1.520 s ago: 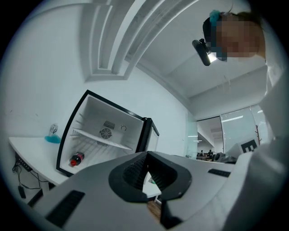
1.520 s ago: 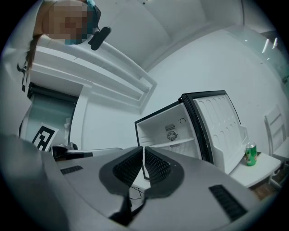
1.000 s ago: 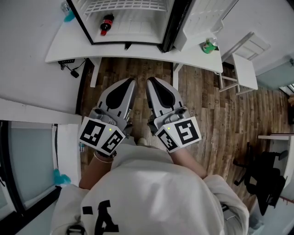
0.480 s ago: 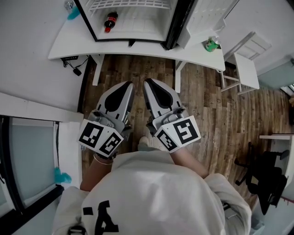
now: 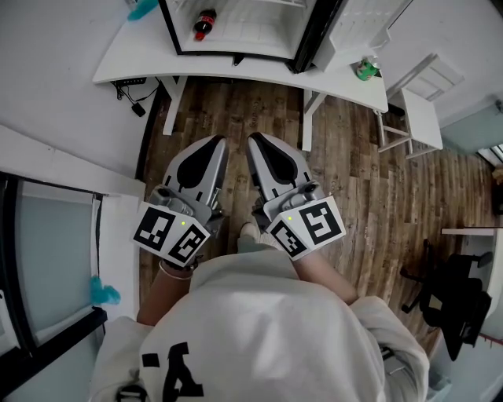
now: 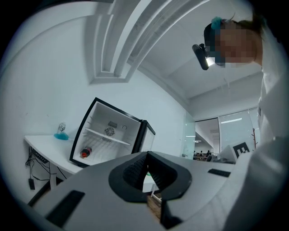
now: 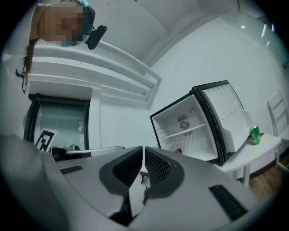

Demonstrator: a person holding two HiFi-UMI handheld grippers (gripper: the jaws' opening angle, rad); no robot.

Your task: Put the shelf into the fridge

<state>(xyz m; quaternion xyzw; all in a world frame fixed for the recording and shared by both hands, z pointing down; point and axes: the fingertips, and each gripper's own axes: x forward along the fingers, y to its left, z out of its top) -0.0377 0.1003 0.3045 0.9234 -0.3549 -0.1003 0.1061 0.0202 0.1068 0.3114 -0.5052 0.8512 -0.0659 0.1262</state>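
Note:
The small fridge (image 5: pixel 244 35) stands open on a white table (image 5: pixel 236 69), with a cola bottle (image 5: pixel 204 22) lying on its floor. One white shelf (image 6: pixel 109 136) sits across the fridge's middle, also seen as the shelf (image 7: pixel 190 131) in the right gripper view. My left gripper (image 5: pixel 215 143) and right gripper (image 5: pixel 255 141) are side by side over the wooden floor, well short of the table. Both are shut with nothing between their jaws. The left gripper (image 6: pixel 146 156) and right gripper (image 7: pixel 143 151) point toward the fridge.
The fridge door (image 7: pixel 228 115) hangs open to the right. A green can (image 5: pixel 365 69) stands on the table's right end, a teal object (image 5: pixel 141 9) at its left. Cables (image 5: pixel 134 104) hang under the table. A white stand (image 5: pixel 416 118) and a black chair (image 5: pixel 456 306) are on the right.
The fridge and table have slid toward the top of the head view, so I stand farther from them. Both grippers stay shut and side by side.

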